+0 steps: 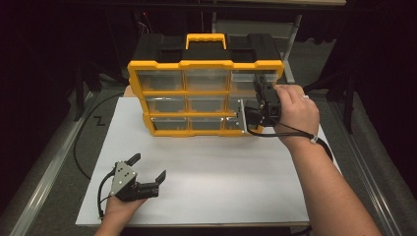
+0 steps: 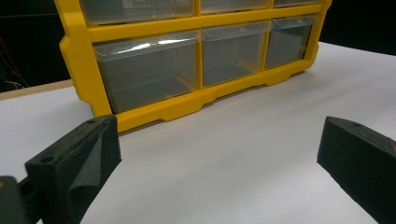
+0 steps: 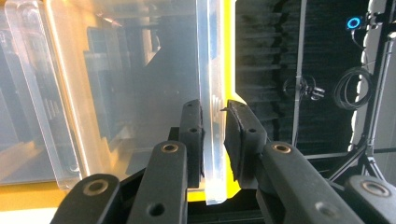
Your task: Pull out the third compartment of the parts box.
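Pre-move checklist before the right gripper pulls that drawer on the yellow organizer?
1. Right gripper closed on the clear drawer's front lip: ok, the pads sit on both sides of the lip.
2. Which drawer: right column, middle row of the organizer: ok by the high view.
3. Path toward the person over the white board: ok, bare surface in front.
4. Left gripper out of the way: ok, open, resting low on the board, apart from the organizer.
5. Organizer braced against sliding: not ok, nothing holds it.
6. Drawer contents: cannot tell.
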Motion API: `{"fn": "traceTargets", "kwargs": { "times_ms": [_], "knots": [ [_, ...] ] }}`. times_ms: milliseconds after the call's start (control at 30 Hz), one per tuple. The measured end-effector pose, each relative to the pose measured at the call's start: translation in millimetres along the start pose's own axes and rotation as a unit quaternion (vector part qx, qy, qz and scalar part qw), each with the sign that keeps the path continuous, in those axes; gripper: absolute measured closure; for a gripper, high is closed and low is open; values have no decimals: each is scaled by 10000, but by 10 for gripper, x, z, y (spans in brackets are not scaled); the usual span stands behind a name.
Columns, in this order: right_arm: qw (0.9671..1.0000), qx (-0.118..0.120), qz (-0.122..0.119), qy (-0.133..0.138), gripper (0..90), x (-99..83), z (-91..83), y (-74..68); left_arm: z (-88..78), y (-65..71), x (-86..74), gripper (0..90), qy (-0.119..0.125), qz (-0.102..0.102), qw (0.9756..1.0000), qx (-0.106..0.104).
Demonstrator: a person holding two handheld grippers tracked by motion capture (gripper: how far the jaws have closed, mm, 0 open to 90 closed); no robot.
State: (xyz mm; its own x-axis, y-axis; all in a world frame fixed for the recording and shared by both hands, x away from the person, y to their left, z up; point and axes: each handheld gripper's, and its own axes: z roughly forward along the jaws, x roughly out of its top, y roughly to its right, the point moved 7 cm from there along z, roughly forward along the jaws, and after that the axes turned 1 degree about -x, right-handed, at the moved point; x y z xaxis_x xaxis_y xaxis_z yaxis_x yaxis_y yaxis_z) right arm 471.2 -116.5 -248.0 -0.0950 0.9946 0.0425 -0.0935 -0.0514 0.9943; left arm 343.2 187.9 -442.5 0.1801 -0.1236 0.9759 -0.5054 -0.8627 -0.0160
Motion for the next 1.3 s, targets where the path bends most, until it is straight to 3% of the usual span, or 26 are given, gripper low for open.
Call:
{"fn": "traceTargets", "kwargs": {
  "times_ms": [833, 1300],
  "knots": [
    [9991, -280, -31, 307, 802, 15, -527, 39, 13, 18, -1, 4, -22, 52, 10000, -35],
    [9984, -367, -5, 423, 799, 22, -666, -15, 12, 14, -4, 4, -31, 51, 10000, -21]
  ]
}}
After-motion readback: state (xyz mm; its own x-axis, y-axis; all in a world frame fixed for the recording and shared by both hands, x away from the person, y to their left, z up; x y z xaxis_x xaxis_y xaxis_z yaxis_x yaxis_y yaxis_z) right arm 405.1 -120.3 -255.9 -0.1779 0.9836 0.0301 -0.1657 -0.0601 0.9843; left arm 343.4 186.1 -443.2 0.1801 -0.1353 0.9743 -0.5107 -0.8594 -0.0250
